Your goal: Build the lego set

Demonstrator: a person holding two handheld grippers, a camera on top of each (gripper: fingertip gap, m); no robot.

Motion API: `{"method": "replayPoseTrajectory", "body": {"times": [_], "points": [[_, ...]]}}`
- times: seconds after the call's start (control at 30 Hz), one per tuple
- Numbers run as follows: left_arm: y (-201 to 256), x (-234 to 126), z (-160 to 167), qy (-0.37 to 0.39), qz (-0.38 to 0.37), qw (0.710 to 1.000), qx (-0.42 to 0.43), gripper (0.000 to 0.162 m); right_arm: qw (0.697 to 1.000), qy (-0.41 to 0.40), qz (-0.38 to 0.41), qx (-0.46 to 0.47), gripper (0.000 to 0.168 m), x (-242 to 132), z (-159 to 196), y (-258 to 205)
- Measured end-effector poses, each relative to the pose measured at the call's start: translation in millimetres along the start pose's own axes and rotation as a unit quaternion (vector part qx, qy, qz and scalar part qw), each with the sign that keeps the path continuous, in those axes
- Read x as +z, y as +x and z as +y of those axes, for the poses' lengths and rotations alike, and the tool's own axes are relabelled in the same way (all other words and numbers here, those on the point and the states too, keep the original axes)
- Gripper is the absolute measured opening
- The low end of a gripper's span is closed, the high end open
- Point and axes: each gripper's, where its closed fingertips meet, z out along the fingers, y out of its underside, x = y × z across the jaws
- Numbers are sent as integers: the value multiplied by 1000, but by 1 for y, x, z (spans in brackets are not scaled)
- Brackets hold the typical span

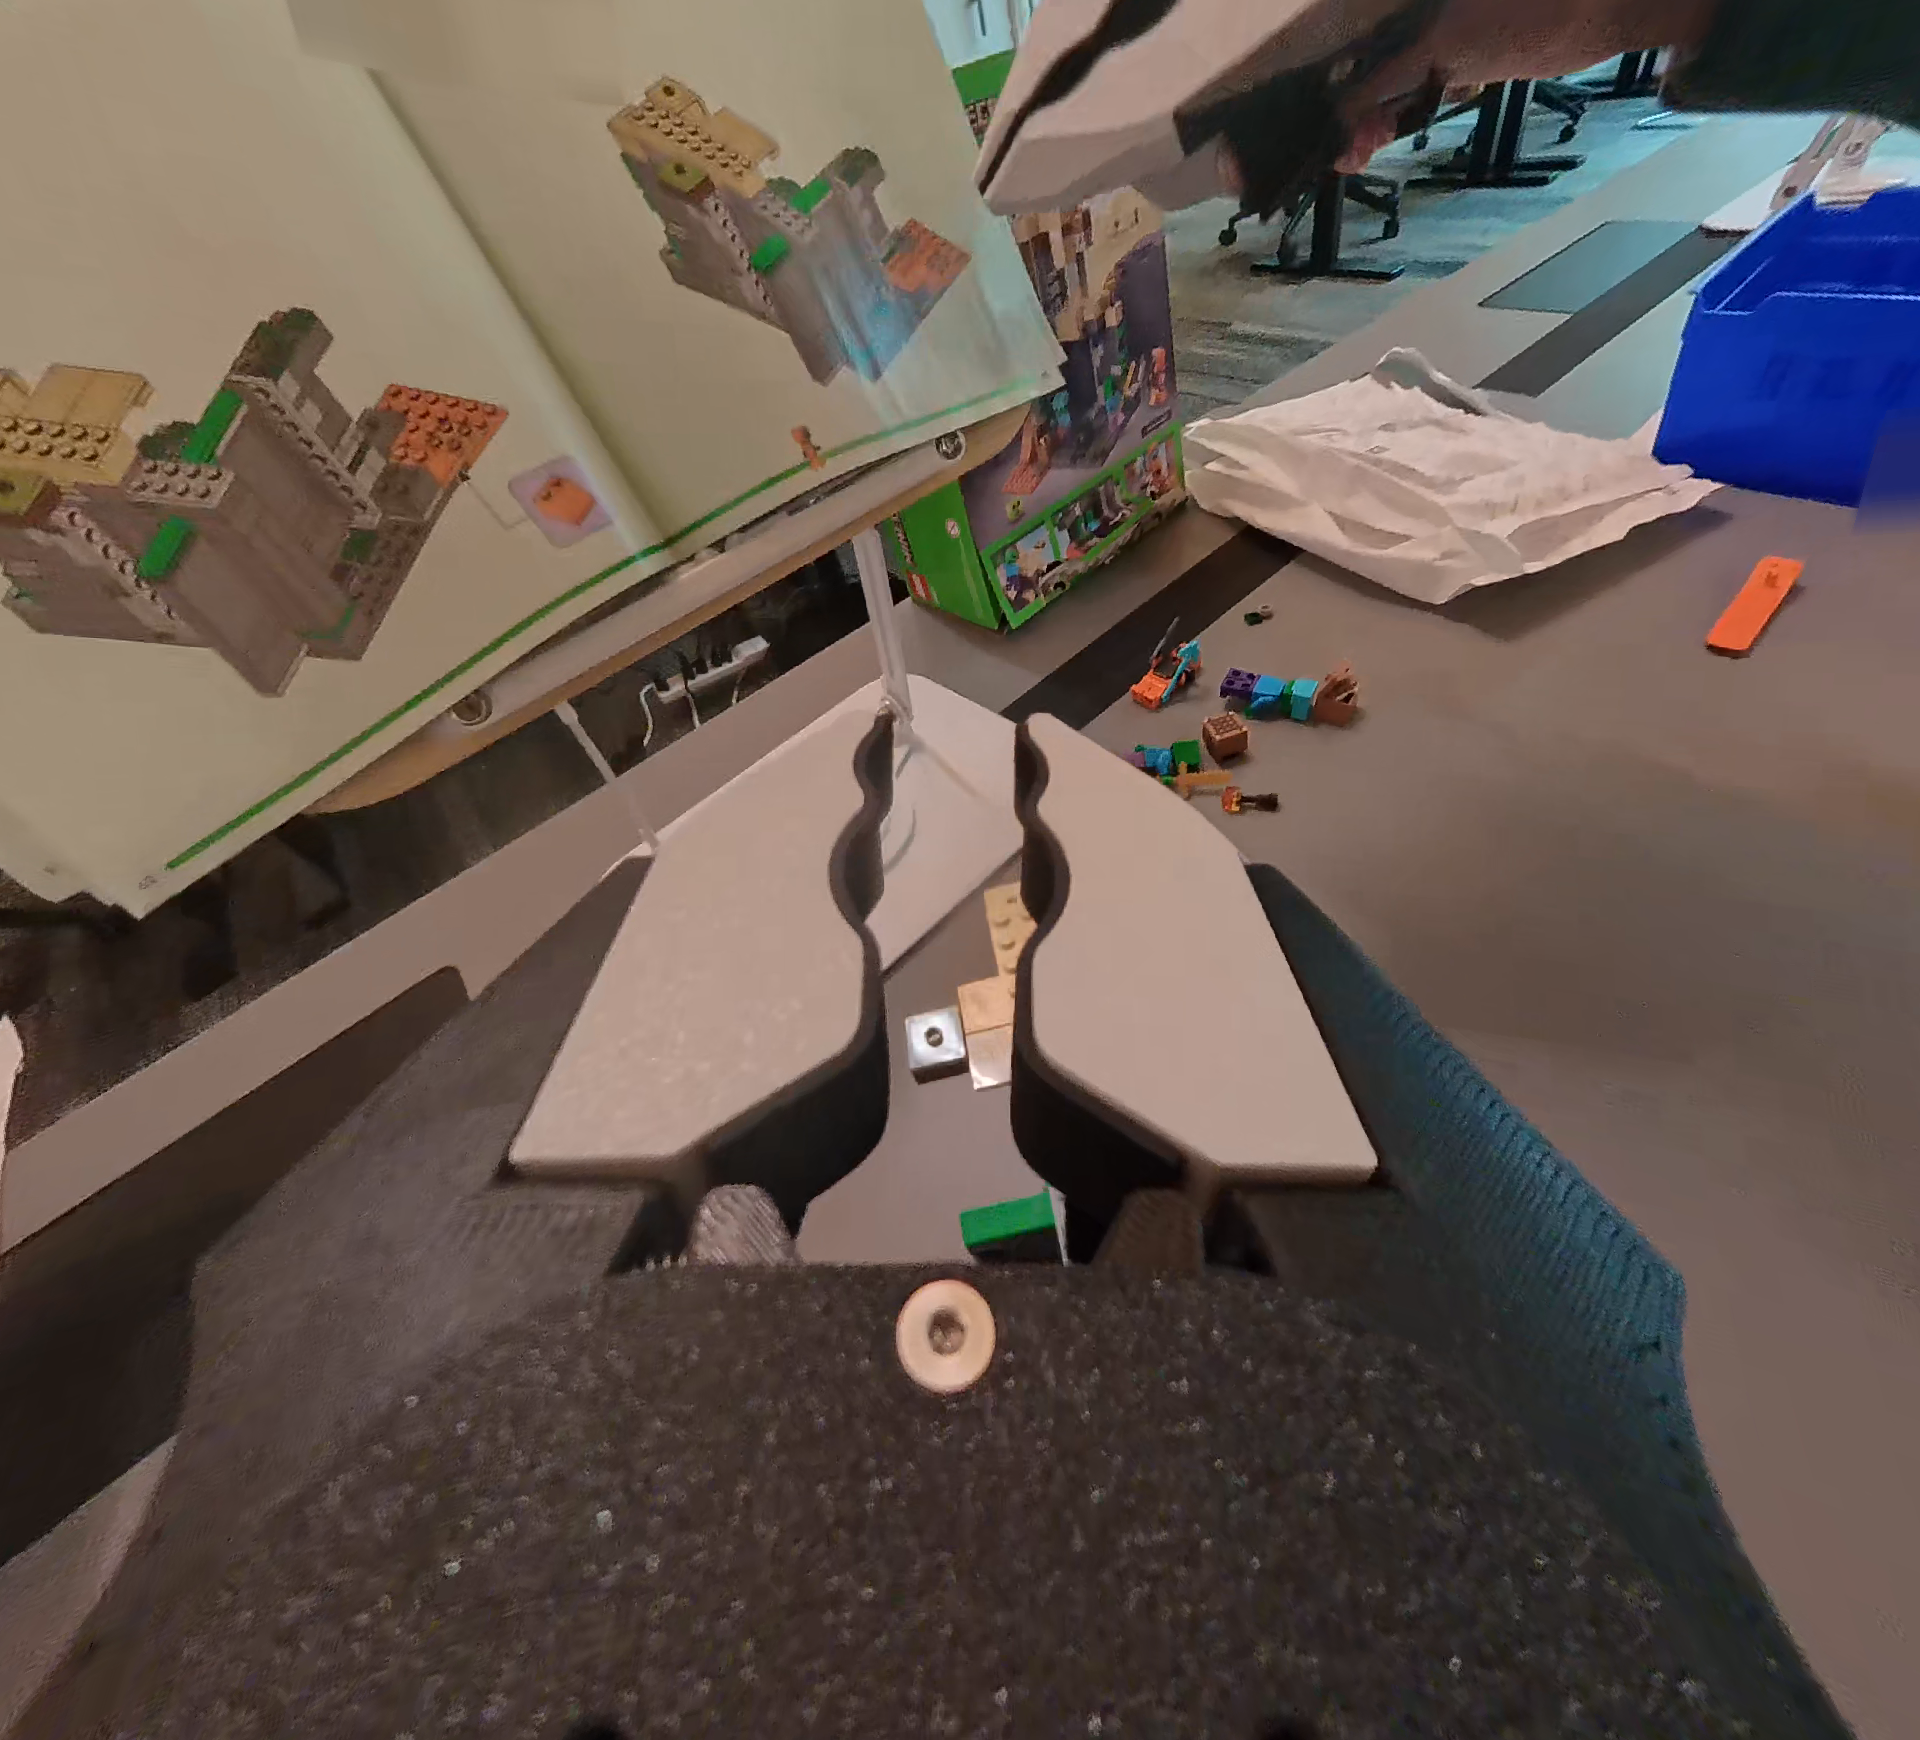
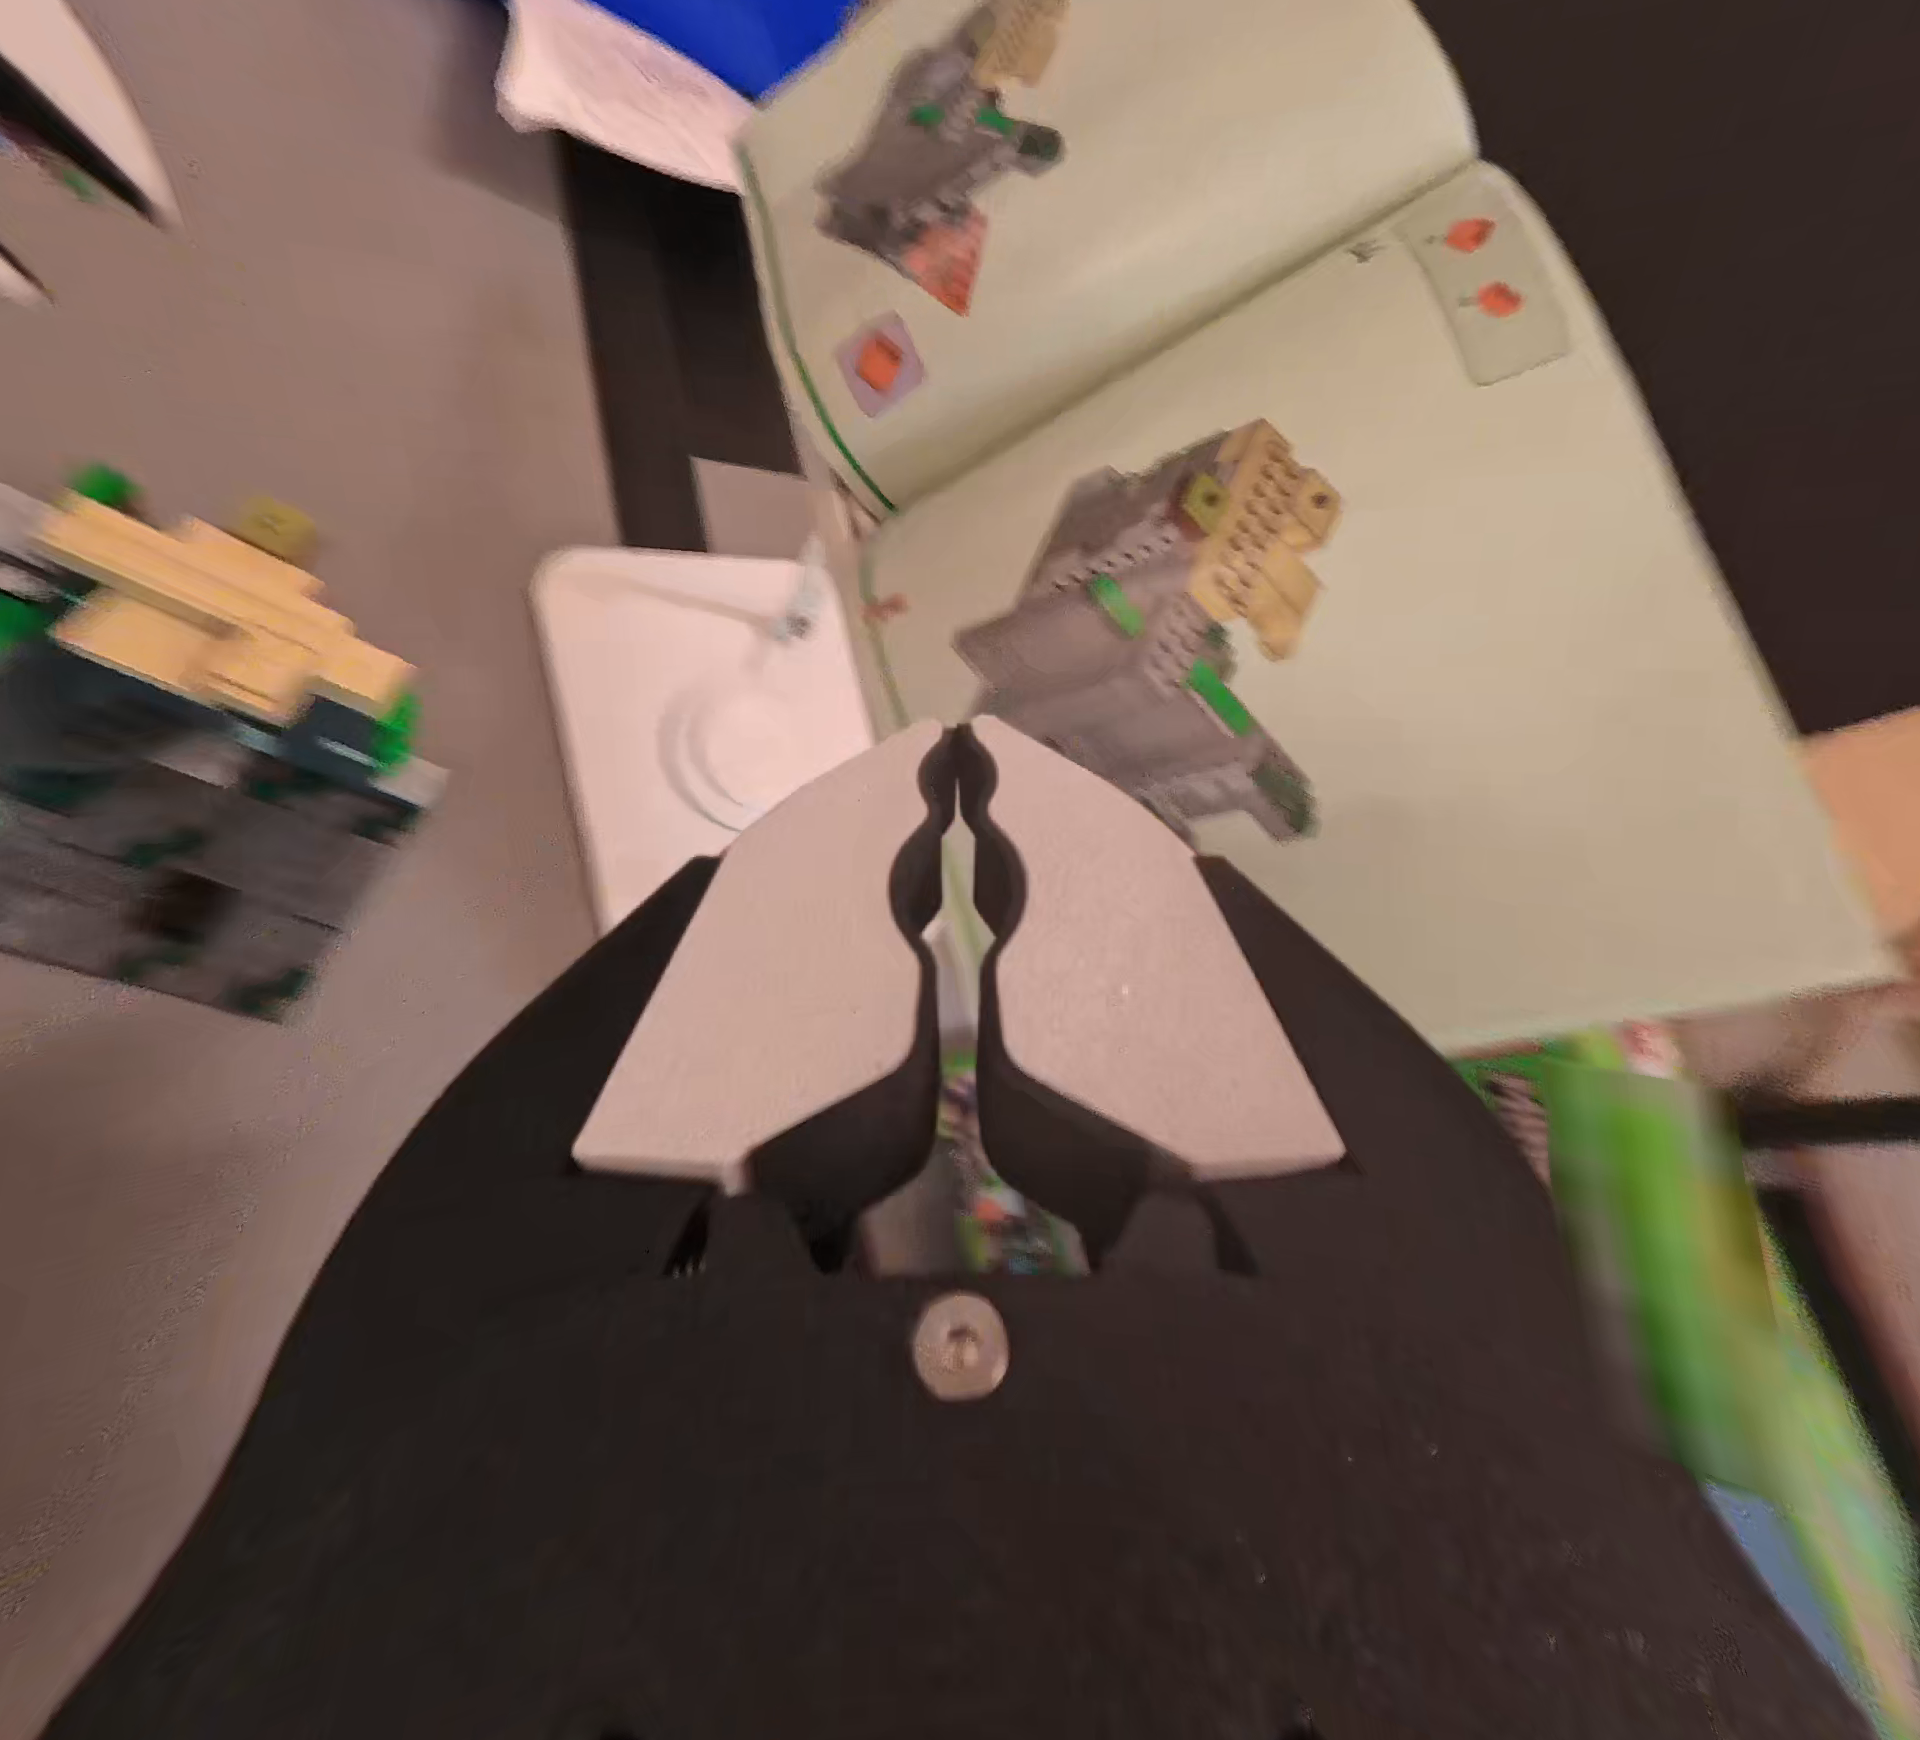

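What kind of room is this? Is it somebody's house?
Probably an office or lab, not a house. Rolling desk chairs and desks stand on carpet in the background, and a big grey table holds a blue storage bin, a Lego box and an open instruction booklet on a stand.

Quick headcount of what's sitting out right now

One instruction booklet, one lego box, one blue bin, one orange separator tool, one half-built model, two grippers showing.
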Motion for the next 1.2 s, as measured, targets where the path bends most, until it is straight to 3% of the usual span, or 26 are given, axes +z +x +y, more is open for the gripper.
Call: {"method": "replayPoseTrajectory", "body": {"times": [0.03, 0.07, 0.1, 0.3, 0.57, 0.83, 1.2], "points": [[1, 1, 0, 1, 1, 1000, -1, 22, 999, -14, 25, -36, 0, -1, 9, 3], [1, 1, 2, -1, 2, 1000, -1, 21, 996, -29, 42, -67, 0, 0, 18, 4], [1, 2, 4, -2, 2, 1000, -2, 21, 993, -49, 54, -91, 31, 2, 30, 3], [-1, 2, 11, -9, 0, 1000, -9, 21, 959, -112, 127, -229, 38, 16, 82, 1], [0, 3, 15, -13, 1, 1000, -13, 21, 931, -131, 168, -298, 23, 27, 98, 6], [1, 4, 17, -15, 5, 1000, -15, 21, 930, -137, 162, -300, 0, 23, 94, 9], [3, 3, 18, -16, 9, 1000, -16, 21, 946, -97, 173, -256, 0, 11, 64, 11]]}}
